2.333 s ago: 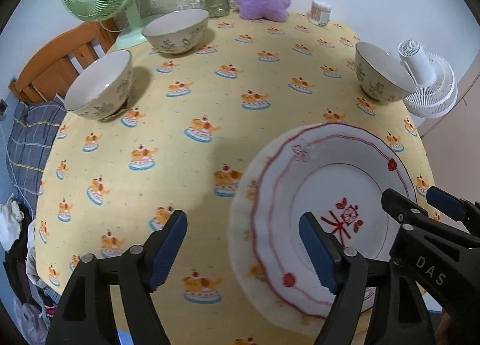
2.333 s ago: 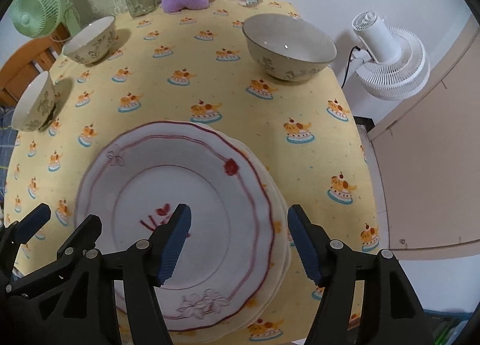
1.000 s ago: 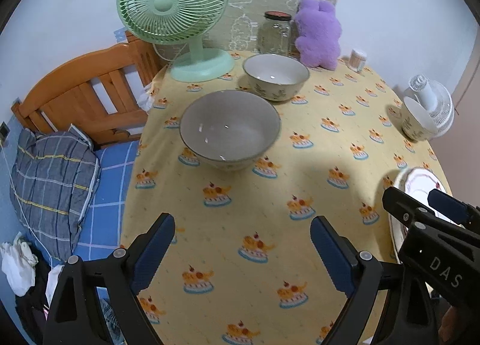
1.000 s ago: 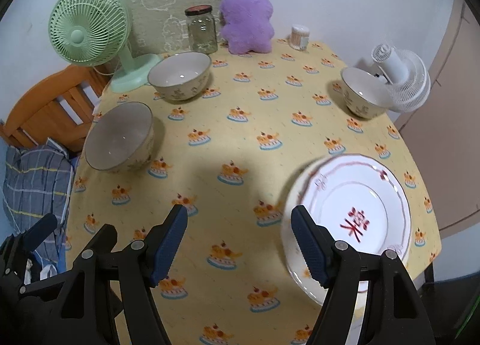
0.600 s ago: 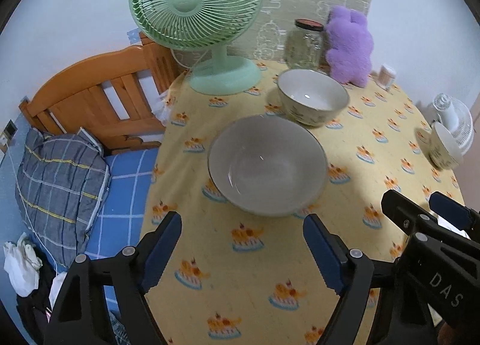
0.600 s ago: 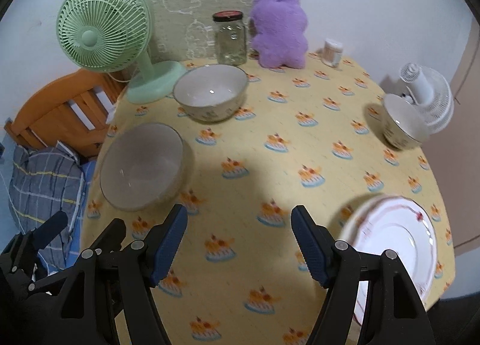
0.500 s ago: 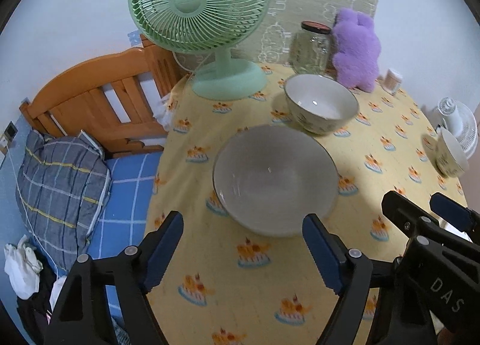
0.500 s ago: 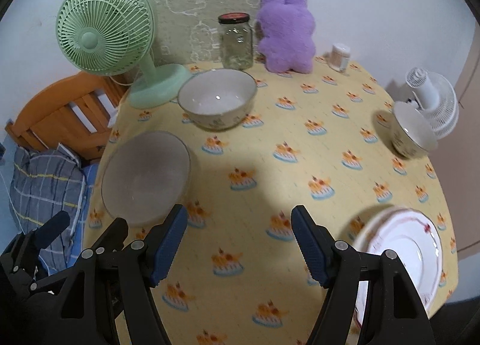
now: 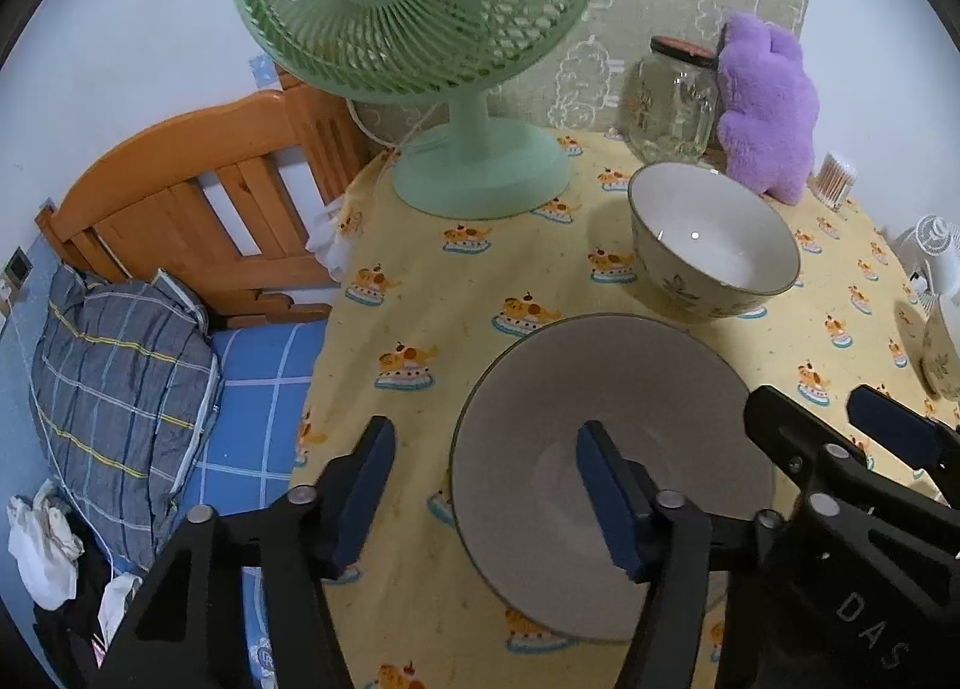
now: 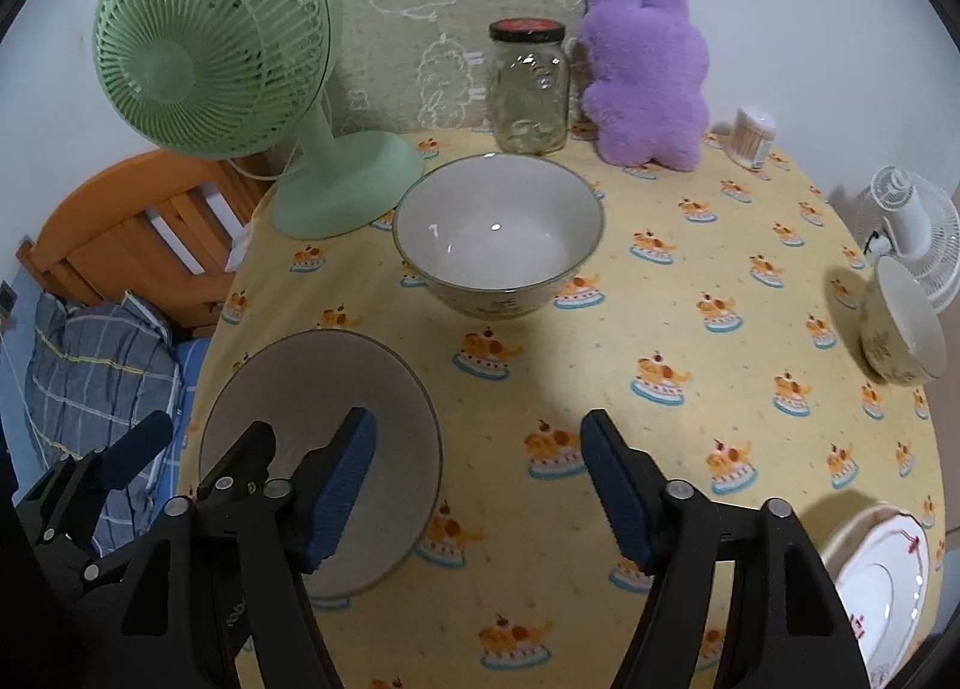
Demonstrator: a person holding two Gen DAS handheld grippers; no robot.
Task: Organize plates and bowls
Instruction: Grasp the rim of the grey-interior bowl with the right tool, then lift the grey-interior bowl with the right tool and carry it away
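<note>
Closing over the near bowl (image 9: 612, 419) rim, both jaws apart (plate (image 10: 882, 581) only in R view).

I'm working in a home bedroom: at nine o'clock a wooden bed (image 9: 198, 191) carries a plaid pillow (image 9: 114, 389) on a blue sheet. The tabletop (image 10: 690, 341) wears a cartoon-print cloth, with a green fan (image 10: 222, 59) and purple plush toy (image 10: 645, 71) at twelve o'clock.
</note>
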